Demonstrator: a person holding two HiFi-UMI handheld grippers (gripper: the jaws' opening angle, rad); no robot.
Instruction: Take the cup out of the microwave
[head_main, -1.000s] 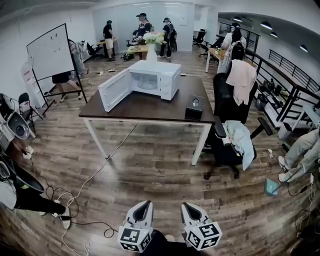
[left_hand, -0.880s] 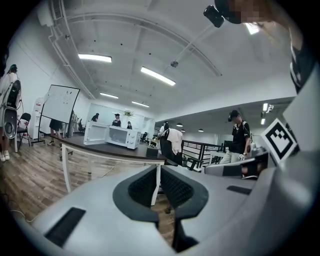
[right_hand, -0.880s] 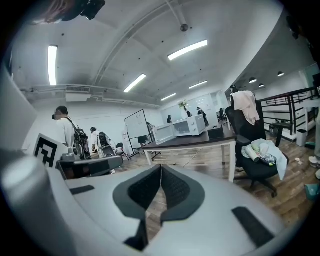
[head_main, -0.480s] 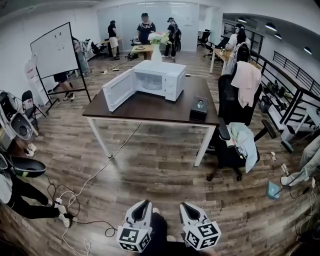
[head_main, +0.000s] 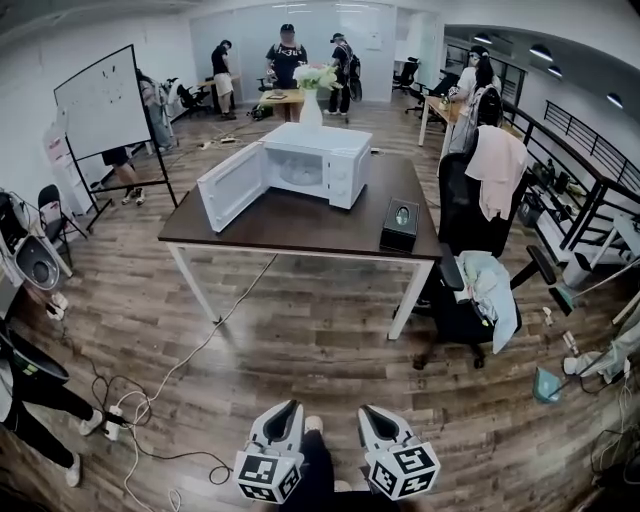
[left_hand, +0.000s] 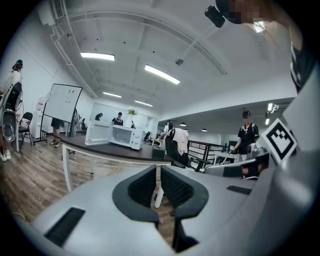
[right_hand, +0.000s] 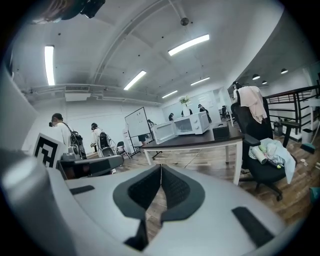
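A white microwave (head_main: 318, 163) stands on a dark brown table (head_main: 290, 222) across the room, its door (head_main: 231, 186) swung open to the left. Its cavity looks pale inside, and I cannot make out a cup there. Both grippers hang low at the near edge of the head view, far from the table. My left gripper (head_main: 291, 408) and right gripper (head_main: 372, 410) are both shut with nothing between the jaws. The left gripper view shows the shut jaw tips (left_hand: 158, 172) and the distant microwave (left_hand: 121, 136). In the right gripper view the tips (right_hand: 160, 170) meet below the microwave (right_hand: 192, 124).
A black box (head_main: 400, 224) sits on the table's right end. An office chair with clothes on it (head_main: 472, 288) stands right of the table. Cables (head_main: 150, 395) trail over the wood floor at left. A whiteboard (head_main: 103, 100) and several people (head_main: 287, 55) are farther back.
The table and microwave have come slightly nearer in the head view. Both grippers keep their place at the bottom edge, still shut. People at the back and left have shifted.
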